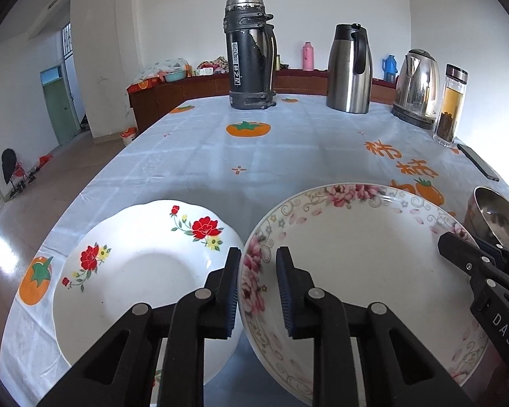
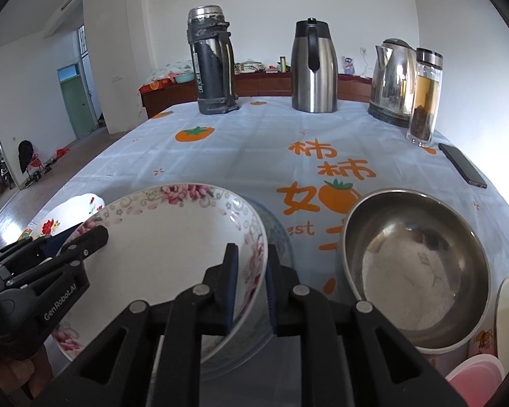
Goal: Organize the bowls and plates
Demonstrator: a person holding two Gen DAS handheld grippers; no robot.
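The right gripper (image 2: 251, 285) is pinching the right rim of the pink-flowered bowl (image 2: 173, 254), jaws nearly closed on it. The left gripper (image 1: 257, 291) is straddling the bowl's left rim, narrowly open, pads not clearly touching. The red-flowered plate (image 1: 135, 264) is lying just left of it.

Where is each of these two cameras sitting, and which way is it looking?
Left view: on the left tongs, looking along them across the table; their fingers straddle the pink-flowered plate's rim, beside the red-flowered plate. Right tongs show at right.
Right view: on the right tongs, shut on the same plate's other rim, beside a steel bowl. Left tongs show at left.
Shared: that plate, black flask, steel jug, kettle.
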